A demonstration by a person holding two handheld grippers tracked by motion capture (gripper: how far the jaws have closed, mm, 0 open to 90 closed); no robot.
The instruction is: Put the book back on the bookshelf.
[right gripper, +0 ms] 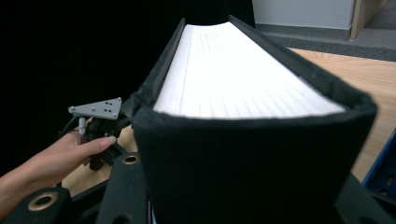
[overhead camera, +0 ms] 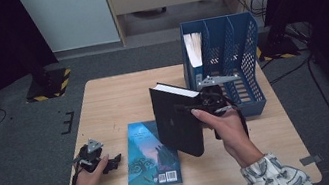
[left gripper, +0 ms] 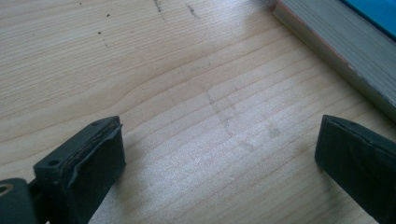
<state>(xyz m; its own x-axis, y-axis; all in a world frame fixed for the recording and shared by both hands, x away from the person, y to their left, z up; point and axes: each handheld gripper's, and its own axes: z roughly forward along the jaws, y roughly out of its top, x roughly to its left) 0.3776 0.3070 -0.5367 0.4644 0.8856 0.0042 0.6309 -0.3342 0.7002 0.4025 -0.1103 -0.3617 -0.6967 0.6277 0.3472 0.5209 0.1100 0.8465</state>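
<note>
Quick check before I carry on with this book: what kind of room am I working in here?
Probably an office or lab recording corner: a small wooden table on grey carpet, a blue file rack for books, dark curtains either side, and stand bases with hazard tape on the floor.

Blue book [overhead camera: 151,155]: flat near table's front edge, cover up.
File rack [overhead camera: 241,49]: blue, upright at table's far right, papers [overhead camera: 194,49] in leftmost slot.
Table [overhead camera: 113,101]: light wood.
</note>
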